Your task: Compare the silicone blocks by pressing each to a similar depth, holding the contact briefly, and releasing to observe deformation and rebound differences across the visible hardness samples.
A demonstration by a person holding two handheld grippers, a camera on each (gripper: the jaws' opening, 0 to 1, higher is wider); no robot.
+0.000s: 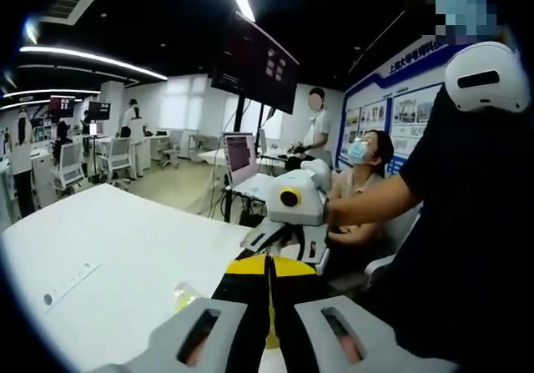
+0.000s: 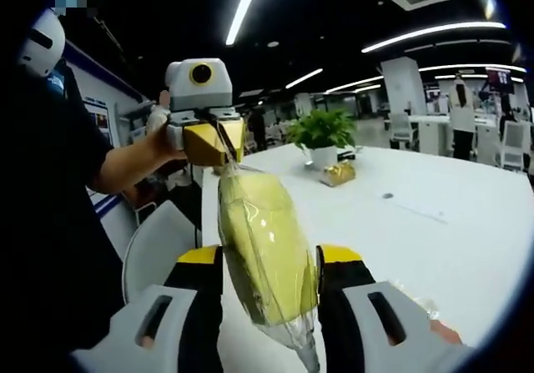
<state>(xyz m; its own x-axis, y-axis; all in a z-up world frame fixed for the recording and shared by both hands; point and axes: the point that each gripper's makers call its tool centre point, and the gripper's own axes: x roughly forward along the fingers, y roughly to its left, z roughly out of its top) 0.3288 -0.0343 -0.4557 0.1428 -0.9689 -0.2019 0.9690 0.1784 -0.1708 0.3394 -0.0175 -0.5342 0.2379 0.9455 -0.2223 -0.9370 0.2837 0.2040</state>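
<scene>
Here: white table (image 2: 434, 223) | open office, strip lights | both hand-held grippers pinching yellow block in clear bag (image 2: 263, 239), left (image 2: 215, 152), right (image 2: 269, 281).

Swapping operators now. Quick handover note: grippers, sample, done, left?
Right gripper: jaws clamped on the sides of a yellow block in a clear plastic bag, held above the white table.
Left gripper: shut on the bag's top end; in its own view its jaws meet on a thin yellow edge.
Done: cannot tell.
Left: release, watch the rebound. No other samples visible.
</scene>
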